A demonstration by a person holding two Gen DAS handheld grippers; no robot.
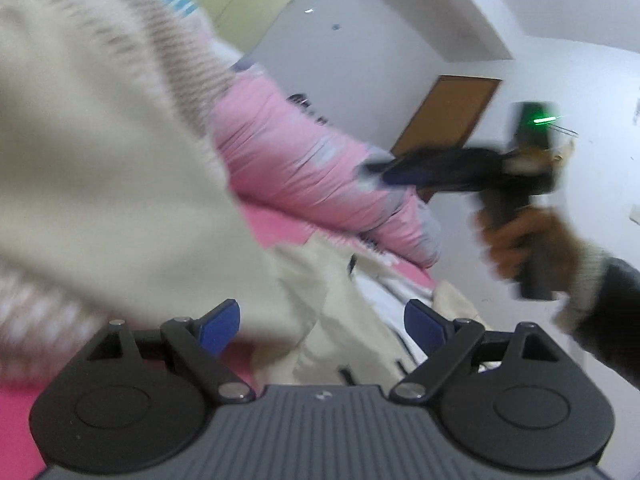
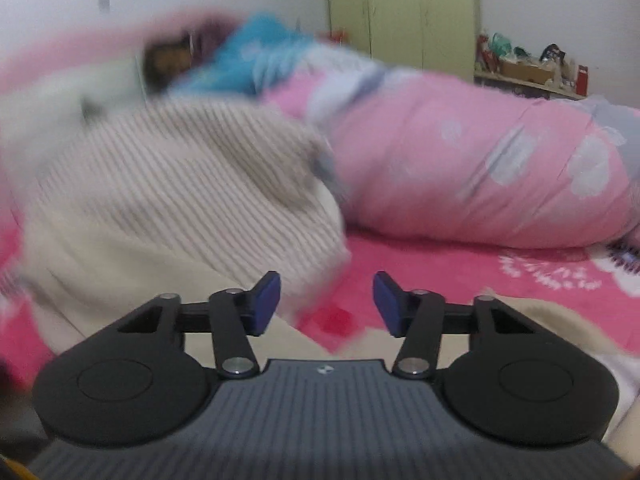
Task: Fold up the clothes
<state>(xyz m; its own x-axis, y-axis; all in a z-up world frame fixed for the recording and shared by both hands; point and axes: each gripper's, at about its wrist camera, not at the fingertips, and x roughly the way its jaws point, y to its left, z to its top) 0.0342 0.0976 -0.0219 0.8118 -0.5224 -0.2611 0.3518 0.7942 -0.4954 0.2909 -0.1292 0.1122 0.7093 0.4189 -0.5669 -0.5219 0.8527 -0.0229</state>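
A cream ribbed sweater (image 1: 100,152) fills the left of the left wrist view, lifted and blurred, its lower edge hanging against the left pad. My left gripper (image 1: 323,326) stands wide open, with cream cloth (image 1: 340,312) lying on the bed behind the gap and neither pad pressing on it. In the right wrist view the same sweater (image 2: 192,184) is heaped on the left of the bed. My right gripper (image 2: 327,304) is open just right of the sweater's edge, with only pink sheet showing between its pads. A hand (image 1: 516,240) holds the blurred right gripper (image 1: 376,172) over the quilt.
A rolled pink quilt (image 2: 480,168) lies across the back of the bed, on a pink sheet (image 2: 440,272). A blue garment (image 2: 248,60) sits behind the sweater. A pale green wardrobe (image 2: 400,12), a cluttered shelf (image 2: 528,68) and a brown door (image 1: 448,116) line the walls.
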